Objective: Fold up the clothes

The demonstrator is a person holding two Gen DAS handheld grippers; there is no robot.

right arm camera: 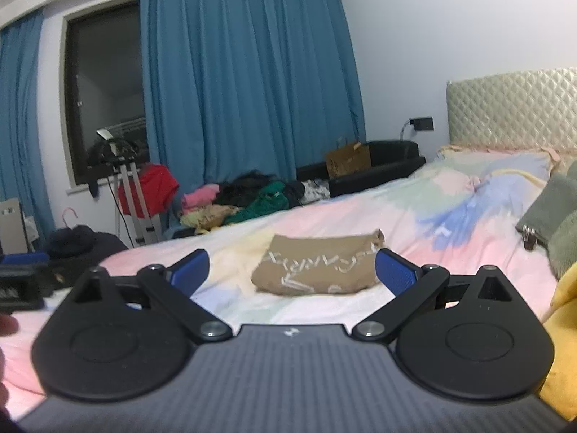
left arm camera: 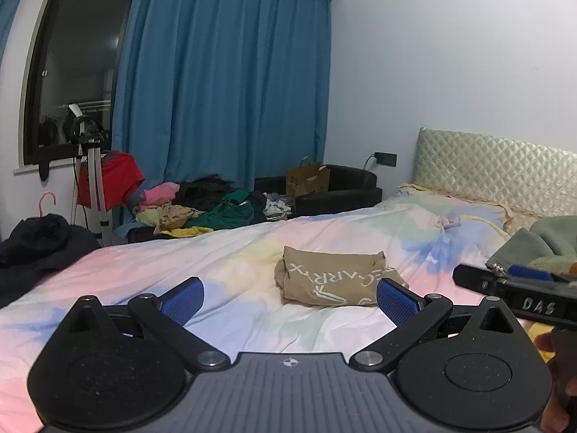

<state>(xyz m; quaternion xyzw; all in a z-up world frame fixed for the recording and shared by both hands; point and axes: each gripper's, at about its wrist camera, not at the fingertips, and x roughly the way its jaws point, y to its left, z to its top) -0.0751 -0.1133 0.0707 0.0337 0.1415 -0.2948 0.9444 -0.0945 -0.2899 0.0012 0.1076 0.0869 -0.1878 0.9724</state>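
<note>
The bed (left arm camera: 144,263), spread with a pastel sheet, carries a folded tan garment (left arm camera: 331,278) near its middle; its white lettering appears upside down and is only partly legible. The left claw (left arm camera: 290,294) and right claw (right arm camera: 292,270) both hover with jaws spread wide, holding nothing. The right claw's body reads "DAS" in the left wrist view.
</note>
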